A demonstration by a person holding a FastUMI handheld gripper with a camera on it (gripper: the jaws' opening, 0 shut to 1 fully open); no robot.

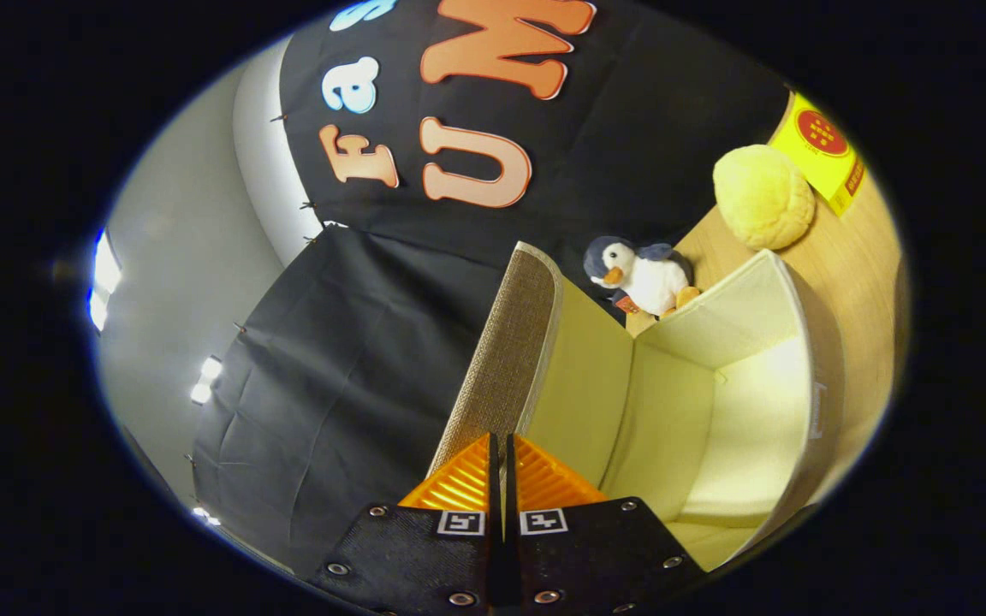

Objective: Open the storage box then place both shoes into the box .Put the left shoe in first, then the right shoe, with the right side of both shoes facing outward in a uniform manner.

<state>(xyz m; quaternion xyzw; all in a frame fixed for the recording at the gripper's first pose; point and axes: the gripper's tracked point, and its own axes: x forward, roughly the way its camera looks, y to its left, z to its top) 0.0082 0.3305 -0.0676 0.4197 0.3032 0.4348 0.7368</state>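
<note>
The storage box (741,411) stands open on the wooden table, its pale inside showing with nothing in it. Its lid (510,342), woven on the outside and pale on the inside, is swung up and stands on edge, running away from my fingers. My gripper (502,445) is shut on the lid's near edge, with one finger on the woven face and the other on the pale face. The whole view is tilted hard to one side.
A plush penguin (643,278) sits on the wooden table (861,265) just beyond the box's far wall. A round yellow plush (763,197) lies farther back, next to a yellow carton (827,150). Black cloth walls close the booth beyond the lid.
</note>
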